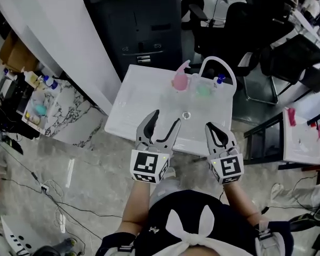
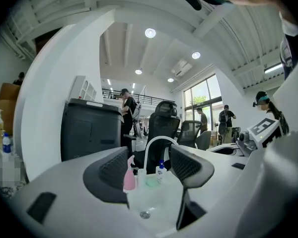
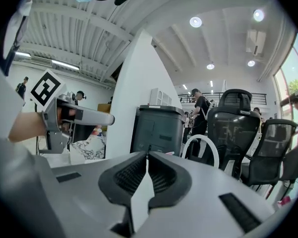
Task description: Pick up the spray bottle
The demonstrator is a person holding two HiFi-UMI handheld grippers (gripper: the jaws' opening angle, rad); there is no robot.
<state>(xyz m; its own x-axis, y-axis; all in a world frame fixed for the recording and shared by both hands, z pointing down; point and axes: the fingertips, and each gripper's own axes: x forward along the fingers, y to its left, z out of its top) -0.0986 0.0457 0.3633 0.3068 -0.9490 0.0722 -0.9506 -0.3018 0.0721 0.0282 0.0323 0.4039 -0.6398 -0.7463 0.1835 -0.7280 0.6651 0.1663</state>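
- My left gripper (image 1: 166, 116) has its fingers released and spread wide, with nothing between them.
- My right gripper (image 1: 213, 126) is clenched, jaws together on nothing.
- The pink spray bottle (image 1: 180, 80) stands at the far edge of the white sink (image 1: 144, 97), well beyond both grippers and just left of the arched faucet (image 1: 217, 63).
- Its long axis is upright, and its spray head seems to lean toward the faucet.

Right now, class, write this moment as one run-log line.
phase: before grasp | left gripper: open, empty | right gripper: shut, empty | pink spray bottle: upright at far end of sink, untouched
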